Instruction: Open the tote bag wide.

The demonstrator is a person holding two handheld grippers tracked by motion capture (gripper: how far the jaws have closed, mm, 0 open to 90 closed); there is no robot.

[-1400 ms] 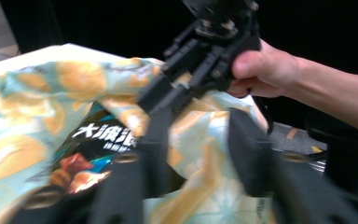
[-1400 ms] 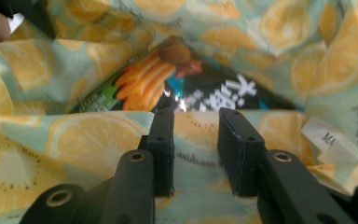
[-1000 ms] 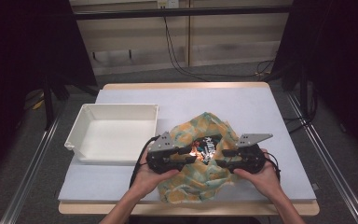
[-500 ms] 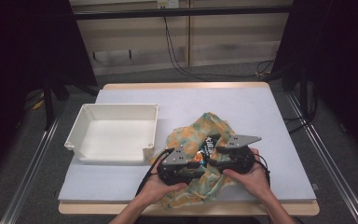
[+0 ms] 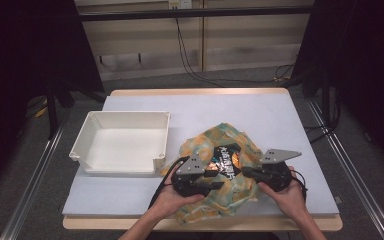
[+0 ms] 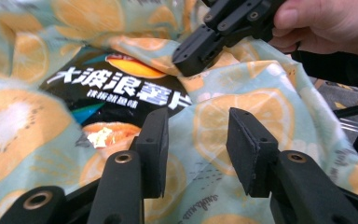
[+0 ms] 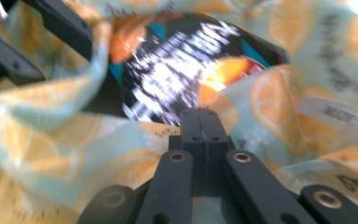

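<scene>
One table [image 5: 280,120], white-topped. On it: one white tray [image 5: 122,142] at the left, one fruit-print cloth bag [image 5: 230,145] right of the tray and near the front edge, and one black snack packet [image 5: 223,159] lying inside the bag's opening, its printed face showing. Two grippers, one per hand. The left gripper [image 6: 198,140] sits over the bag's front left part; its jaws stand partly apart and have just been opening a little, with printed cloth seen behind the gap but nothing pressed by the pads. The right gripper [image 7: 200,122] is at the bag's right side; its jaws have just closed fully, pads meeting, tips resting against the cloth, and whether any fold is pinched cannot be told. The left gripper view shows that other gripper's closed tips at the cloth just beyond the packet.
</scene>
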